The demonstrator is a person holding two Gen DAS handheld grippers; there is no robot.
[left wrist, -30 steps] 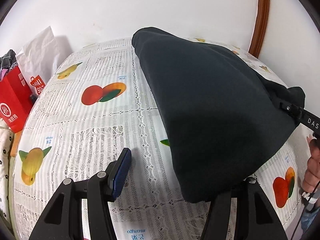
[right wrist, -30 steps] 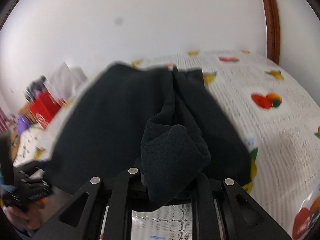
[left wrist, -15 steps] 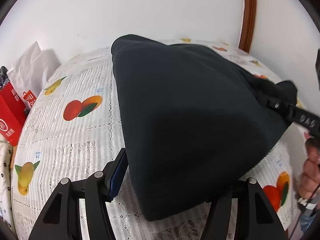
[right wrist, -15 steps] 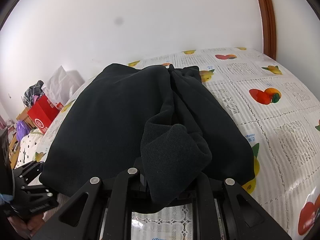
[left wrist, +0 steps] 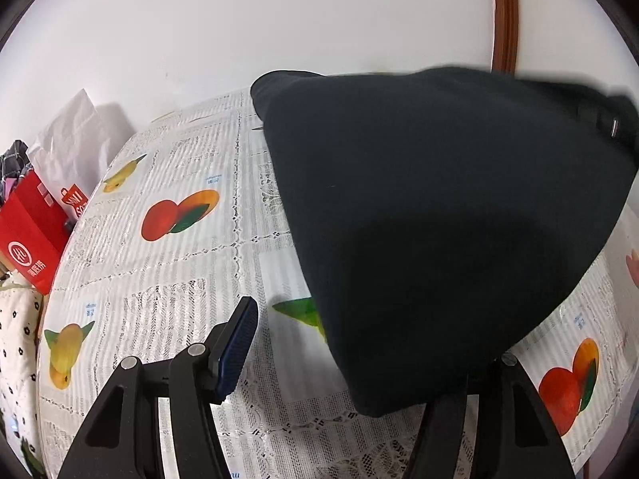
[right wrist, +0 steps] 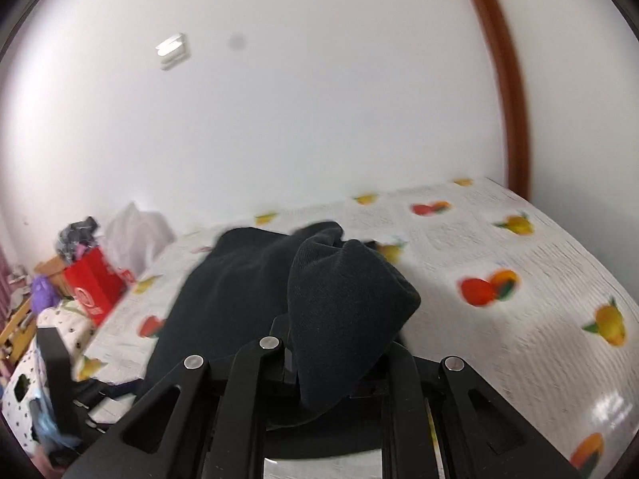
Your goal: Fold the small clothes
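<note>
A black garment (left wrist: 431,215) is lifted off the fruit-print tablecloth (left wrist: 167,263) and hangs stretched between the two grippers. In the left wrist view my left gripper (left wrist: 343,355) stands wide open; its blue-padded left finger (left wrist: 235,347) is bare and the cloth drapes over the right finger. In the right wrist view my right gripper (right wrist: 339,363) is shut on a bunched corner of the black garment (right wrist: 343,303), raised above the table. The far end of the garment (right wrist: 223,279) trails on the table.
A red paper bag (left wrist: 32,235) and a white bag (left wrist: 76,147) stand past the table's left edge. A spotted white cloth (left wrist: 16,343) lies at lower left. A white wall and brown door frame (left wrist: 505,12) stand behind the table.
The right gripper has risen with the bunched corner, tilting its view toward the wall. The garment has slid right, off the left gripper's left finger, baring the tablecloth between the jaws.
</note>
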